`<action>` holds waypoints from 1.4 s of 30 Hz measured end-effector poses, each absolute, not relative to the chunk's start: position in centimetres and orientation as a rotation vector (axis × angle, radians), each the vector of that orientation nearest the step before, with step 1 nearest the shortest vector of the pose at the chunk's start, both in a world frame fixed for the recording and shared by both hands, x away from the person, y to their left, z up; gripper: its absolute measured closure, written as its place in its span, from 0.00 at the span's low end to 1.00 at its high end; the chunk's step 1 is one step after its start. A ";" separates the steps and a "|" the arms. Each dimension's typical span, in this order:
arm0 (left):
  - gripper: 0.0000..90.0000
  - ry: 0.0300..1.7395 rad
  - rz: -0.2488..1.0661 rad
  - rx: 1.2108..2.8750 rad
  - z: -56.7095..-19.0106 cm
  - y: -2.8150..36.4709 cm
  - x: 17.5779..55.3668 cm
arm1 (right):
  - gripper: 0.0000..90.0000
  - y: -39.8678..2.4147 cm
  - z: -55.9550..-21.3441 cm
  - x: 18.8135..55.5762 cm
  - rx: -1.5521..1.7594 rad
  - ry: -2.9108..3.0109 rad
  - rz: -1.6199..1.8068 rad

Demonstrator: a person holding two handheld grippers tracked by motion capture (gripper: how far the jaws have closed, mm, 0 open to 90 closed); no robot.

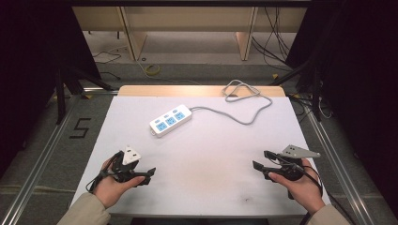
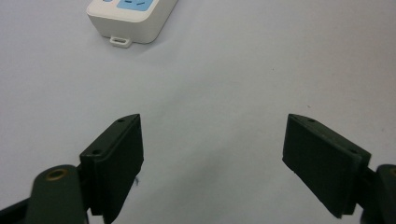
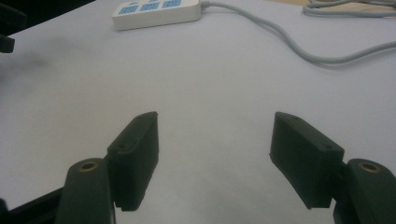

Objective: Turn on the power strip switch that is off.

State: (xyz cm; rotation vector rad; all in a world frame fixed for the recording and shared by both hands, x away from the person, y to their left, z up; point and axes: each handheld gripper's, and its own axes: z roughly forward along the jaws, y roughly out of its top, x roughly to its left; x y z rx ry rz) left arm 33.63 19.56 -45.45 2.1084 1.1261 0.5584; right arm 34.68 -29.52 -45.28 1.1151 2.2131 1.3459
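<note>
From the high view, the white power strip (image 1: 170, 120) lies at an angle just above the middle of the frame on the white surface (image 1: 211, 159), its grey cord (image 1: 244, 105) looping off to the upper right. The left tool (image 1: 137, 174) sits at the lower left, the right tool (image 1: 263, 161) at the lower right, each held in a hand, both well apart from the strip.

The left gripper view brings out what the high one blurs: the left tool (image 2: 212, 154) has its jaws wide apart with bare surface between them, and the strip's end (image 2: 133, 21), with a small mounting tab, sits at the upper left.

The right gripper view shows the right tool (image 3: 214, 156) likewise spread with nothing between the jaws. The strip (image 3: 156, 13) lies at the top of the frame, with three blue sockets facing up, and the cord (image 3: 299, 44) curves across the upper right.
</note>
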 end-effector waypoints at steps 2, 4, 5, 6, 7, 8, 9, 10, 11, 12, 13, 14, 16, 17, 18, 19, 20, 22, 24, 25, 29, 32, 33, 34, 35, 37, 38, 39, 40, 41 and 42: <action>0.32 1.128 0.564 2.102 -45.3 19.5 33.7 | 0.37 -29.6 -45.3 34.6 1.119 2.217 1.345; 0.38 1.128 0.576 2.097 -45.1 19.5 33.6 | 0.37 -29.6 -45.3 34.5 1.119 2.213 1.346; 0.47 1.134 0.572 2.090 -44.9 19.6 33.5 | 0.37 -29.6 -45.3 34.5 1.121 2.210 1.347; 0.58 1.149 0.571 2.085 -44.8 19.7 33.5 | 0.37 -29.6 -45.2 34.5 1.120 2.209 1.349; 0.78 1.165 0.574 2.081 -44.6 19.8 33.5 | 0.37 -29.5 -45.2 34.4 1.121 2.212 1.350; 0.78 1.162 0.573 2.077 -44.5 19.9 33.5 | 0.37 -29.5 -45.2 34.4 1.121 2.212 1.350; 0.86 1.158 0.571 2.072 -44.5 20.1 33.5 | 0.37 -29.5 -45.2 34.4 1.116 2.214 1.348; 0.98 1.159 0.563 2.073 -44.4 20.2 33.6 | 0.37 -29.4 -45.2 34.3 1.112 2.219 1.342; 0.98 1.155 0.557 2.077 -44.4 20.2 33.6 | 0.37 -29.4 -45.2 34.3 1.112 2.219 1.342; 0.99 1.154 0.546 2.081 -44.5 20.2 33.7 | 0.37 -29.3 -45.2 34.3 1.112 2.222 1.342; 0.99 1.157 0.538 2.093 -44.4 20.3 33.8 | 0.37 -29.3 -45.2 34.3 1.112 2.223 1.345; 0.99 1.158 0.536 2.093 -44.4 20.2 34.0 | 0.37 -29.2 -45.2 34.3 1.111 2.226 1.345; 0.99 1.154 0.532 2.097 -44.4 20.0 34.3 | 0.37 -29.2 -45.2 34.2 1.109 2.229 1.346; 0.99 1.154 0.531 2.095 -44.3 19.9 34.4 | 0.37 -29.2 -45.3 34.2 1.109 2.231 1.346; 0.99 1.152 0.531 2.095 -44.3 19.9 34.6 | 0.37 -29.2 -45.3 34.2 1.109 2.232 1.347; 0.99 1.153 0.529 2.097 -44.3 19.7 34.9 | 0.37 -29.1 -45.3 34.2 1.114 2.232 1.347; 0.99 1.152 0.528 2.106 -44.2 19.7 35.1 | 0.37 -29.1 -45.3 34.2 1.111 2.238 1.342; 0.99 1.156 0.526 2.107 -44.2 19.5 35.6 | 0.36 -29.1 -45.4 34.2 1.113 2.240 1.344; 0.99 1.164 0.515 2.107 -44.1 19.4 36.1 | 0.36 -28.9 -45.4 34.2 1.109 2.244 1.341; 0.99 1.165 0.516 2.105 -44.1 19.4 36.3 | 0.36 -28.9 -45.3 34.2 1.105 2.246 1.341; 0.99 1.169 0.507 2.107 -44.0 19.2 37.3 | 0.36 -28.7 -45.3 34.2 1.108 2.247 1.347; 0.99 1.165 0.513 2.115 -44.0 19.2 37.9 | 0.36 -28.7 -45.3 34.2 1.110 2.247 1.350; 0.99 1.167 0.513 2.116 -44.0 19.1 38.1 | 0.36 -28.7 -45.3 34.2 1.111 2.247 1.351; 0.99 1.168 0.519 2.116 -44.0 19.1 38.3 | 0.36 -28.7 -45.3 34.2 1.111 2.246 1.352; 0.99 1.169 0.516 2.119 -43.9 19.0 38.6 | 0.36 -28.7 -45.3 34.2 1.110 2.245 1.351; 1.00 1.181 0.508 2.114 -43.7 18.9 39.0 | 0.36 -28.7 -45.2 34.2 1.106 2.245 1.349; 1.00 1.185 0.506 2.109 -43.7 18.8 39.2 | 0.36 -28.7 -45.2 34.2 1.106 2.245 1.349; 1.00 1.188 0.508 2.106 -43.7 18.7 39.5 | 0.36 -28.7 -45.2 34.2 1.106 2.245 1.347; 1.00 1.190 0.507 2.108 -43.7 18.6 39.7 | 0.36 -28.7 -45.2 34.2 1.106 2.245 1.347; 1.00 1.191 0.507 2.107 -43.7 18.5 39.9 | 0.36 -28.7 -45.2 34.2 1.104 2.242 1.345; 1.00 1.185 0.509 2.113 -43.7 18.5 40.1 | 0.36 -28.6 -45.2 34.2 1.098 2.241 1.332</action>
